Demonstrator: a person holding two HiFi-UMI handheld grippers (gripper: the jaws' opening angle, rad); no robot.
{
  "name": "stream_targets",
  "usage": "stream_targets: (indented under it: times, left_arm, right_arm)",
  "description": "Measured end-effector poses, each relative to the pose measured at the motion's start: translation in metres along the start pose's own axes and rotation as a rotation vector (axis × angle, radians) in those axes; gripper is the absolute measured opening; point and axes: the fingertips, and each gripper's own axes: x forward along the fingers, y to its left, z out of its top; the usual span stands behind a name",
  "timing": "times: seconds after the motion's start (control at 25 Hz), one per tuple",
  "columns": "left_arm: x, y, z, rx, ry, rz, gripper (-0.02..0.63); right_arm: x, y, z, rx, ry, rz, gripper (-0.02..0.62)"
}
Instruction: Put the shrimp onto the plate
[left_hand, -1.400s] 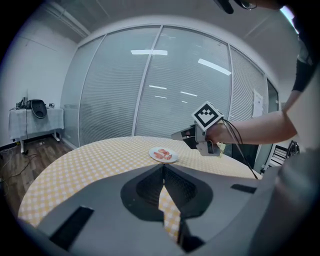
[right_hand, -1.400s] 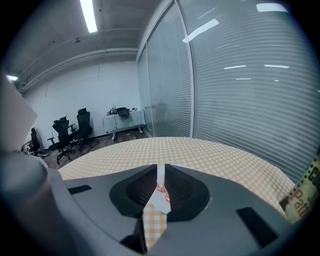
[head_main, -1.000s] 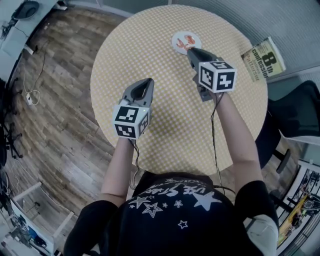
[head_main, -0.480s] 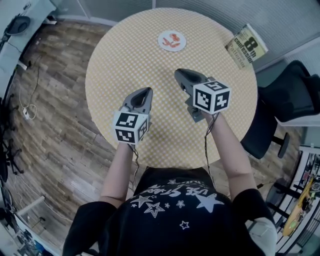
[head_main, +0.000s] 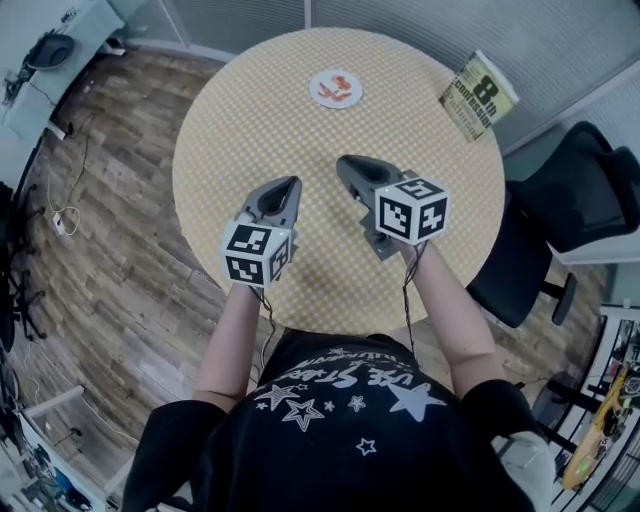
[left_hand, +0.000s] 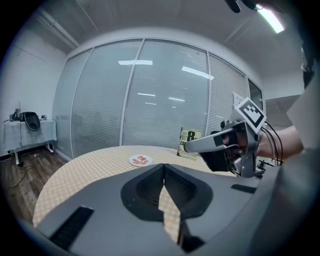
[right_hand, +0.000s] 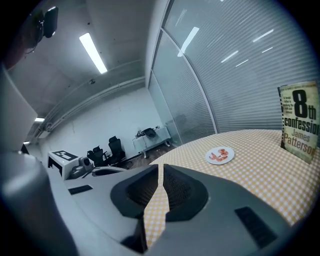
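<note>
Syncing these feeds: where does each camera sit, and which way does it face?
Head view: on the person's head, steeply down at the round yellow-checked table; forearms, left gripper, right gripper show.
Left gripper view: on that gripper, facing across the table; own jaws, right gripper show.
Right gripper view: likewise, its own jaws showing.
Shared: small white plate of orange shrimp.

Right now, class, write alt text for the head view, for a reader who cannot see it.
A person in a black starred shirt holds the grey left gripper and right gripper, both empty, above a round yellow-checked table. Orange shrimp lie on a small white plate at its far side; a book stands near the right edge.
</note>
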Motion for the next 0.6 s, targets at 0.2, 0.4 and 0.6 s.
stream_targets:
  times: [0.2, 0.4, 0.6]
  left_arm:
    - [-0.02, -0.028, -0.002, -0.007, 0.004, 0.048, 0.006]
    - [-0.031, -0.067, -0.018, -0.016, 0.028, 0.055, 0.006]
    - [-0.042, -0.107, -0.016, 0.008, 0.014, 0.051, 0.006]
  right_arm:
    - [-0.031, 0.012, -0.008, 0.017, 0.007, 0.032, 0.046]
    - [-0.066, 0.021, -0.022, -0.012, 0.019, 0.063, 0.046]
    - [-0.104, 0.025, -0.023, -0.023, -0.015, 0.083, 0.046]
